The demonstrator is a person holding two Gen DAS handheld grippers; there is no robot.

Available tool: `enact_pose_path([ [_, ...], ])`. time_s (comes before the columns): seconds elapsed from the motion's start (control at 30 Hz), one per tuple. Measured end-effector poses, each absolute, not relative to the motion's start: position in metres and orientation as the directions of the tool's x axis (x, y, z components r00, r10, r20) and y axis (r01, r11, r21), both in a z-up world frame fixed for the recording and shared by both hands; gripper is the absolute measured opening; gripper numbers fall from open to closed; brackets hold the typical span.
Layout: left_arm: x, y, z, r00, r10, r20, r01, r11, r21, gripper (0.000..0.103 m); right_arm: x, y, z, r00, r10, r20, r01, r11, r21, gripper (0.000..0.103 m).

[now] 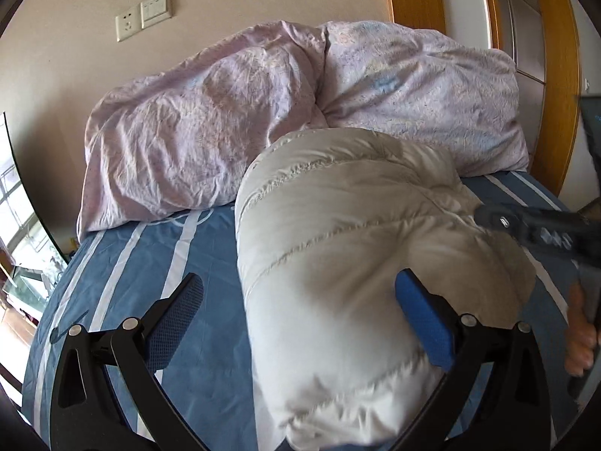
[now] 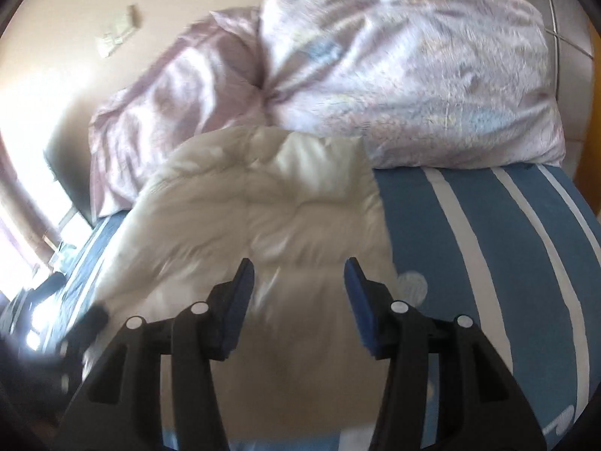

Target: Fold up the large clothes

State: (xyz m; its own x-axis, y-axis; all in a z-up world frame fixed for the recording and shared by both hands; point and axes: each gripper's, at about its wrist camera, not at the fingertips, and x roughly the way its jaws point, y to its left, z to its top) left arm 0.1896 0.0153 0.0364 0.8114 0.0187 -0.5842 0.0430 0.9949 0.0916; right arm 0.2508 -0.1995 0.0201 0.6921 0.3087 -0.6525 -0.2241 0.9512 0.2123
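Note:
A cream quilted down jacket (image 1: 338, 263) lies bunched and folded on the blue striped bed sheet (image 1: 150, 263). My left gripper (image 1: 300, 280) is open wide. Its right pad (image 1: 424, 323) rests against the jacket's near side, and its left pad (image 1: 180, 323) hangs over bare sheet. My right gripper (image 1: 488, 216) comes in from the right, its tip at the jacket's far edge, with a person's hand (image 1: 578, 338) behind it. In the blurred right wrist view, the right gripper (image 2: 298, 265) stands open just above the jacket (image 2: 263, 206), its pads not pressing on the fabric.
A crumpled lilac duvet (image 1: 263, 112) is heaped across the head of the bed, right behind the jacket. Behind it is a beige wall with a socket and switch (image 1: 144, 15). A wooden door frame (image 1: 556, 112) stands at the right and a window (image 1: 15, 195) at the left.

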Motion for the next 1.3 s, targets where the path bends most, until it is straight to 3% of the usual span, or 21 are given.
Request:
enact_pose_path([
  [0.1,0.193,0.009,0.029,0.797,0.037,-0.602,0.046,0.991,0.122,0.102,0.247,-0.196,0.002,0.654,0.264,-0.709,-0.212,0.964,0.163,0.051],
  [0.2,0.199,0.002,0.021,0.777,0.038,-0.628,0.054,0.990,0.127,0.102,0.256,-0.203,-0.017,0.630,0.280,-0.724,-0.194,0.960,0.202,0.056],
  [0.43,0.215,0.001,0.006,0.737,-0.010,-0.676,0.057,0.997,0.047,0.102,0.264,-0.217,-0.039,0.611,0.359,-0.706,-0.188,0.932,0.311,0.057],
  [0.67,0.214,-0.001,0.011,0.727,-0.004,-0.686,0.049,0.998,0.046,0.102,0.260,-0.228,-0.028,0.592,0.389,-0.706,-0.142,0.912,0.384,0.058],
  [0.8,0.203,0.010,0.023,0.730,-0.018,-0.683,0.033,0.999,0.009,0.102,0.240,-0.236,-0.006,0.659,0.278,-0.699,-0.071,0.948,0.310,0.068],
  [1.03,0.175,0.018,0.035,0.761,0.016,-0.649,0.009,0.999,0.036,0.102,0.211,-0.244,0.015,0.733,0.081,-0.675,0.025,0.989,0.145,0.101],
  [1.3,0.141,0.022,0.045,0.779,0.004,-0.627,-0.001,1.000,0.004,0.102,0.178,-0.236,0.029,0.751,-0.024,-0.660,0.043,0.999,0.013,0.101],
])
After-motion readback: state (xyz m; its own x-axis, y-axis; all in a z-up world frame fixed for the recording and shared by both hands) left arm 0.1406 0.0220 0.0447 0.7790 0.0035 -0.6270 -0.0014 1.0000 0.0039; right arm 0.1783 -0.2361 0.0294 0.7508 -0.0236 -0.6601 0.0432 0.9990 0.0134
